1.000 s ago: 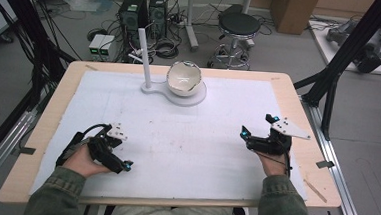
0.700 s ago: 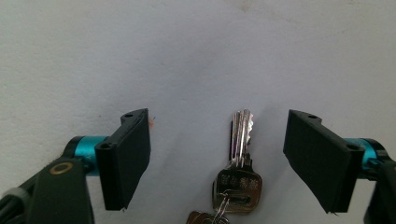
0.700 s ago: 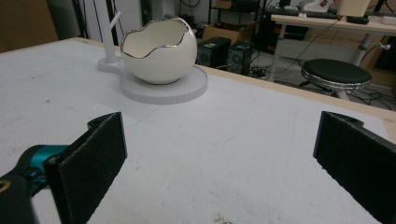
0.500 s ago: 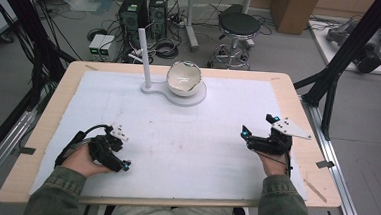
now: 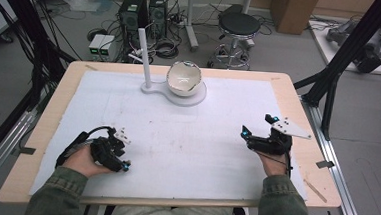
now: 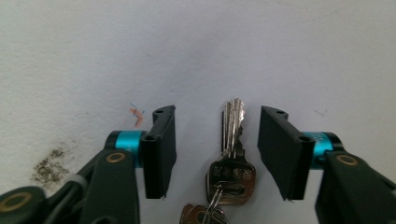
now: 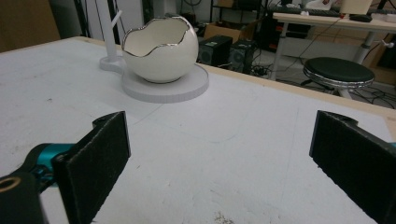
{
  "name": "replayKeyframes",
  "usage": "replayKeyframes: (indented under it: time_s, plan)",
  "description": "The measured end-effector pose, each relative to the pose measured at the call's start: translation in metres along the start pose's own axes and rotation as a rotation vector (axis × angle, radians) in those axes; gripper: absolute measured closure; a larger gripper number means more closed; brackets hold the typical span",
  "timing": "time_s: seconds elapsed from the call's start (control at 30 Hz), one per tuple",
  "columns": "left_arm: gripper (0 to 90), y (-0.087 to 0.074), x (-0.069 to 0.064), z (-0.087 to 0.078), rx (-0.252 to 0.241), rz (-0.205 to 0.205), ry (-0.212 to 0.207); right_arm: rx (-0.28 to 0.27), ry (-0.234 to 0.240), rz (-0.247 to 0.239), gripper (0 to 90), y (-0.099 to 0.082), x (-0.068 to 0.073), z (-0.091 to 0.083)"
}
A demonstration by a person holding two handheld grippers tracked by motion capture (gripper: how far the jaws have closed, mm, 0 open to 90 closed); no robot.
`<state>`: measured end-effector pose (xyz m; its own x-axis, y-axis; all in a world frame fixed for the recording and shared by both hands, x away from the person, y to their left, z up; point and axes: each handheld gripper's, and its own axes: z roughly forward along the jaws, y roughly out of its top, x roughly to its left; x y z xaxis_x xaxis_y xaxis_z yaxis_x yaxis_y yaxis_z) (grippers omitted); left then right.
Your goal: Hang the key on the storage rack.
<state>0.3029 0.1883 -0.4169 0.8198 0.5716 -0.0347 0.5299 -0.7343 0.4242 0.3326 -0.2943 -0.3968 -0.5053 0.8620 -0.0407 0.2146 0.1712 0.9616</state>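
Observation:
A bunch of silver keys (image 6: 232, 140) lies on the white mat between the jaws of my left gripper (image 6: 218, 112), blades pointing away. The jaws have just been closing and stand a little apart from the keys on both sides, with neither pad touching. In the high view the left gripper (image 5: 124, 151) sits low at the front left of the table, held by a hand. My right gripper (image 5: 257, 125) rests at the front right, jaws wide open with nothing between them (image 7: 222, 126). It faces a white egg-shaped bowl (image 7: 159, 51).
The bowl (image 5: 183, 79) sits on a round white base (image 5: 195, 99) with an upright white post (image 5: 144, 54) at the back middle of the table. A white mat (image 5: 186, 147) covers the wooden top. Stool, computers and cables stand on the floor beyond.
The left gripper's jaws have narrowed step by step. Both hands have kept their places, and the right gripper looks unchanged.

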Motion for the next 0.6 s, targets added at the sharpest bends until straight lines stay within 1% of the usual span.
replayKeyframes:
  time_s: [0.1,0.13,0.23,0.27,0.3,0.33,0.37,0.43,0.5,0.53,0.57,0.6]
  plan:
    - [56.9,0.0004,-0.0004,0.0015,0.009,0.006,0.002,0.000,-0.002,-0.001,4.0,0.0001,0.0003,-0.0001]
    - [58.9,0.0004,0.0005,0.0015,0.001,0.008,0.008,-0.001,-0.003,-0.002,4.0,0.0001,0.0003,-0.0002]
    - [70.8,-0.0001,0.0015,0.0011,-0.003,0.006,0.008,-0.004,-0.009,0.004,3.9,0.0003,0.0004,-0.0010]
    - [79.3,-0.0003,0.0027,0.0015,-0.017,0.021,-0.007,-0.005,-0.010,0.006,3.9,0.0003,0.0003,-0.0011]
    - [81.9,-0.0006,0.0035,0.0021,-0.023,0.016,-0.013,-0.007,-0.012,0.002,3.8,0.0003,0.0000,-0.0011]
    - [82.3,-0.0012,0.0049,0.0020,-0.028,0.010,-0.023,-0.008,-0.014,0.002,3.5,0.0003,0.0000,-0.0011]
    - [82.5,-0.0020,0.0055,0.0020,-0.035,0.016,-0.028,-0.010,-0.016,0.002,3.5,0.0004,0.0000,-0.0011]
    - [82.6,-0.0026,0.0042,0.0014,-0.037,0.042,-0.011,-0.011,-0.019,0.000,3.5,0.0006,0.0001,-0.0015]
    - [82.6,-0.0023,0.0028,0.0017,-0.042,0.045,-0.004,-0.011,-0.018,0.004,3.5,0.0007,0.0004,-0.0019]
    - [82.7,-0.0023,0.0026,0.0015,-0.046,0.060,0.015,-0.013,-0.018,0.004,3.4,0.0007,0.0001,-0.0022]
    - [82.7,-0.0023,0.0025,0.0014,-0.051,0.059,0.026,-0.013,-0.018,0.004,3.4,0.0007,0.0001,-0.0022]
    - [82.7,-0.0027,0.0035,0.0009,-0.053,0.053,0.024,-0.016,-0.020,-0.001,3.4,0.0006,-0.0005,-0.0023]
